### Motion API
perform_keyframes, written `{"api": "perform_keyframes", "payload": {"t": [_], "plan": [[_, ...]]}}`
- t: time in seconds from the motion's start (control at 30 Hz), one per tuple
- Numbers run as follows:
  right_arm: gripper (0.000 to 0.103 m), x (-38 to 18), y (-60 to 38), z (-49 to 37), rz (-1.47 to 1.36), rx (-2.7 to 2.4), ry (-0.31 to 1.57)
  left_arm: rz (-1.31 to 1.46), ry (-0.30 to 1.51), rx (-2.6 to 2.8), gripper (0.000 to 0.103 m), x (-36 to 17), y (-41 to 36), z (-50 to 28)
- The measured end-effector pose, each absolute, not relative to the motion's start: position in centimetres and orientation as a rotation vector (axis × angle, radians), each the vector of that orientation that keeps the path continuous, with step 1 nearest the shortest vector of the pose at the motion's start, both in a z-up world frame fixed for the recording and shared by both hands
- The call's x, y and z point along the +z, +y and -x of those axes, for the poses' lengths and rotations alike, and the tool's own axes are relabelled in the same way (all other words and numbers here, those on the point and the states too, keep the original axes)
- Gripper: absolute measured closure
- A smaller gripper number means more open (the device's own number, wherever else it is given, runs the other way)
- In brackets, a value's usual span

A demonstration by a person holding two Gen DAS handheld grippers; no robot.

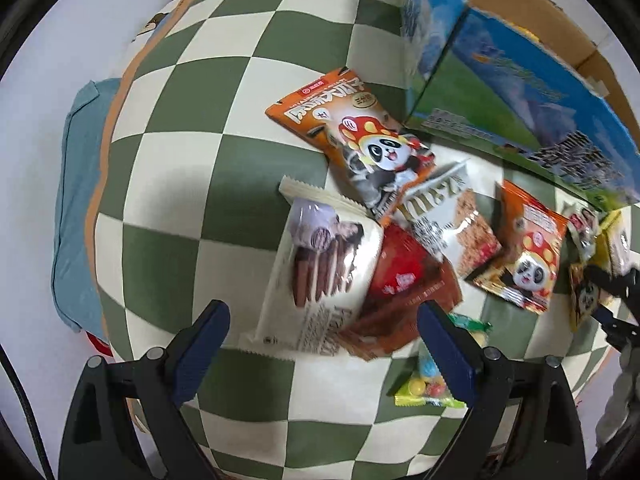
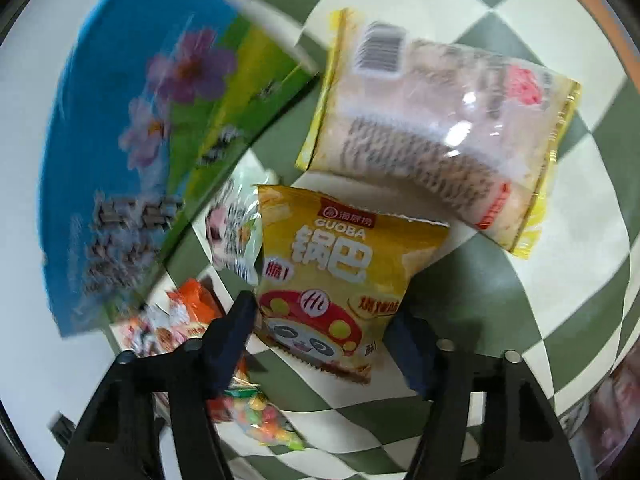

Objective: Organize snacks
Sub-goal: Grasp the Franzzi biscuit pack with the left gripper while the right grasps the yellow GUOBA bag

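Both fingers of the left gripper (image 1: 322,326) stand wide apart above the checkered cloth (image 1: 224,160), holding nothing; between them lie the white wafer-stick pack (image 1: 320,272) and the red pouch (image 1: 404,280), overlapping; the right gripper (image 2: 326,330) is likewise spread, its 2 fingers flanking the yellow Guoba bag (image 2: 340,276), contact unclear; a pale bread pack (image 2: 436,132) lies beyond; the blue box (image 2: 132,136) sits to the left.

Bright, even indoor light; soft shadows. Strong fisheye bowing, dark vignette at edges. Right view motion-blurred, esp. blue box (image 2: 132,152); glare on clear wrapper (image 2: 444,136).
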State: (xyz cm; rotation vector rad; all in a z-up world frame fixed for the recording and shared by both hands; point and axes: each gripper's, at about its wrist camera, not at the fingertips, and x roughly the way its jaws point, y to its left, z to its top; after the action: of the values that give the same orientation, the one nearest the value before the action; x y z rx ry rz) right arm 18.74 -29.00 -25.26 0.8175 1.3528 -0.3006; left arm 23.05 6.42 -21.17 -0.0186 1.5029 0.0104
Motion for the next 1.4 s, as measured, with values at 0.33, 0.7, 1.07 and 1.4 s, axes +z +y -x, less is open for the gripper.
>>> {"api": "perform_keyframes", "payload": {"t": [0.33,0.7,1.07,1.4], "plan": [[0.045,-23.9,-24.2,-17.6,-0.242,-0.139,1.434,-0.161,1.513,-0.009,0.007,-24.1,4.0,-24.5],[0.045,-24.4,-21.9,-15.1,-0.193,-0.067,1.460,-0.103,1.481,-0.032,0.007,-22.4,4.8,-25.4],[0.045,-25.2,-20.4,-15.2,-0.184,-0.077,1.462,-0.175,1.544,0.001,0.022,-26.1,5.6,-24.5],[0.046,-26.6,-18.2,-13.5,-0.112,0.023,1.506,-0.123,1.535,0.002,0.046,-24.6,7.6,-17.5]]}}
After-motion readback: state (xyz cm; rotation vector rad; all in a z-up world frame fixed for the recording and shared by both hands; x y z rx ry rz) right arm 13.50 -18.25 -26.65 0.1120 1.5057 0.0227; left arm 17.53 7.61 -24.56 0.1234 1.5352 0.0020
